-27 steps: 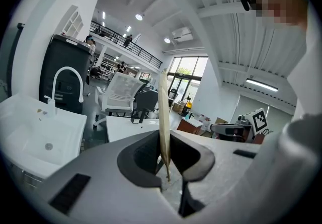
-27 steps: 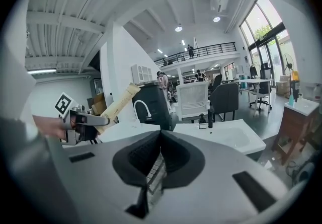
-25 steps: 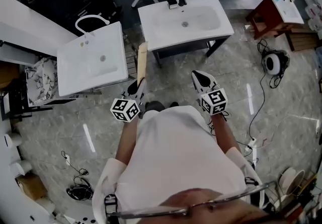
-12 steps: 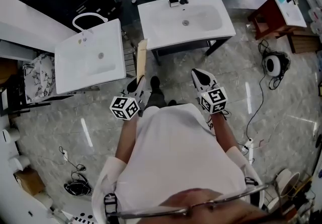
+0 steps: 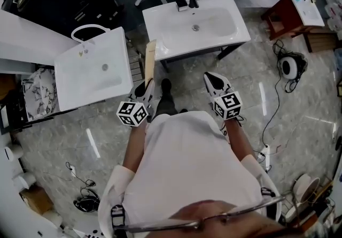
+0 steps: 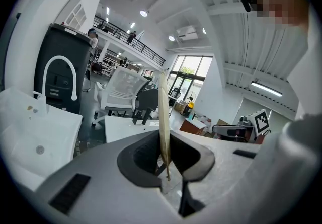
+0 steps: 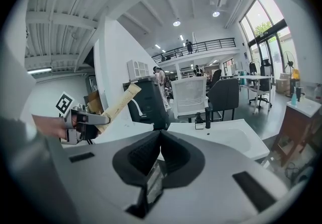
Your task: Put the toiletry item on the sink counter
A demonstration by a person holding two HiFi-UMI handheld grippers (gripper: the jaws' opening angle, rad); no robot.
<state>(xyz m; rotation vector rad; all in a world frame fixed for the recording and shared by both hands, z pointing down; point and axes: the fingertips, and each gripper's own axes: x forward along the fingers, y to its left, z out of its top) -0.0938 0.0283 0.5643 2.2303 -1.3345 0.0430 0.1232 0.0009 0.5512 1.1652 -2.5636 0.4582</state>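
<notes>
Packet [image 5: 150,63], long, flat and tan, gripped short of a white rectangular sink desk [image 5: 157,28].
The left hand-held gripper [image 6: 166,160] is clenched on the packet's lower end, and the strip rises nearly upright from its jaws over the grey marbled floor [image 5: 299,124]. In the head view its top end shows beside the desk's near left corner, not on it. The right hand-held gripper [image 7: 160,140] holds its jaws pressed together with nothing between them. A second white sink unit [image 5: 91,71] stands off to the left.
</notes>
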